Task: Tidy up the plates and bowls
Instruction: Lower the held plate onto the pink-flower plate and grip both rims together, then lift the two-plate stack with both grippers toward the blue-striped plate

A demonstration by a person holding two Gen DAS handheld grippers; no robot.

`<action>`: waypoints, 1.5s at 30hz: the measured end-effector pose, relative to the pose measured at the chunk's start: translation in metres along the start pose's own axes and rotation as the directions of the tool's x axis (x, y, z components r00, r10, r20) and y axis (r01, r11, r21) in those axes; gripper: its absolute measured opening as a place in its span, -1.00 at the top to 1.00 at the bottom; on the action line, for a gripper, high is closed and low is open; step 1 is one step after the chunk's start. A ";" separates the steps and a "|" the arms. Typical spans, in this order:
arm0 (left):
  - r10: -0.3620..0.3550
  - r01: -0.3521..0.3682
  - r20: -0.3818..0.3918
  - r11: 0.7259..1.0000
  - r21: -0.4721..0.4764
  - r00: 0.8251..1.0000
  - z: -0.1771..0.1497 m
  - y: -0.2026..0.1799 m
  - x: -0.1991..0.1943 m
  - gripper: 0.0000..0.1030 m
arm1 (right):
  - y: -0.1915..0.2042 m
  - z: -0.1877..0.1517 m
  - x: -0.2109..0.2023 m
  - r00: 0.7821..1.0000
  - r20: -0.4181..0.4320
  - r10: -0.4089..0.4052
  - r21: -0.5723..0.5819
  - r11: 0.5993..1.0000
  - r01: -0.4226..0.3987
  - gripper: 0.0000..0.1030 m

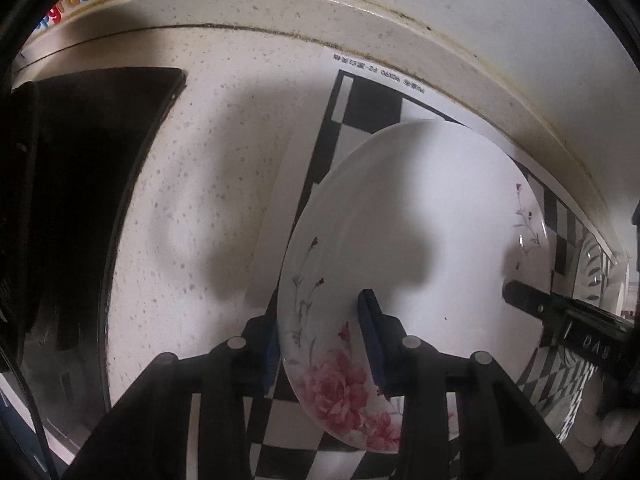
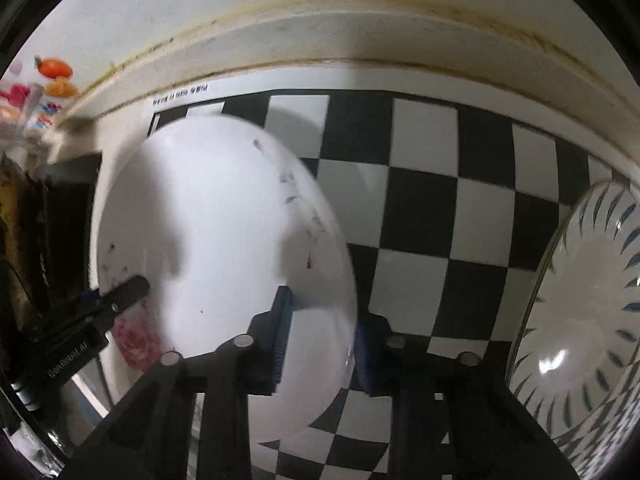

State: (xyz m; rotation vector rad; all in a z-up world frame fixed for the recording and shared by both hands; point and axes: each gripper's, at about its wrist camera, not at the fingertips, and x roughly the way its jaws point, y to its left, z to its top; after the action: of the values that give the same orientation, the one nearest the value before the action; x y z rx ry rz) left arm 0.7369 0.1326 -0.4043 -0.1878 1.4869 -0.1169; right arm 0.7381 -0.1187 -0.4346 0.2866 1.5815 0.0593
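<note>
I had both grippers, left [image 1: 320,340] and right [image 2: 320,336], clamped on opposite rims of the floral plate [image 1: 420,220] over the checkerboard sheet [image 2: 420,184]; "DAS" showed on the right gripper.

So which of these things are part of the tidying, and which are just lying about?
Part of the job:
- flowered plate
- striped dish
- left gripper
- right gripper

Just lying about:
- checkered mat
- black stovetop
- fruit stickers
</note>
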 end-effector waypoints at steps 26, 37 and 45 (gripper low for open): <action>-0.035 0.017 0.131 0.991 0.133 0.991 -0.075 -0.065 -0.091 0.36 | -0.053 -0.086 -0.081 0.985 0.158 0.069 0.009 0.997 -0.071 0.65; -0.109 0.064 0.152 0.959 0.276 0.982 -0.131 -0.145 -0.129 0.36 | -0.126 -0.177 -0.160 0.958 0.271 0.089 0.070 0.991 -0.112 0.69; -0.139 0.082 0.125 0.922 0.379 0.982 -0.164 -0.201 -0.131 0.36 | -0.193 -0.250 -0.193 0.942 0.325 0.088 0.164 0.975 -0.148 0.69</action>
State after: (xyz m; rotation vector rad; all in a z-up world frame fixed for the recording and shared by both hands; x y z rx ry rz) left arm 0.5708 -0.0478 -0.2487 0.0283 1.2773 -0.4644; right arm 0.4640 -0.3125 -0.2785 0.5134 1.2504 -0.0404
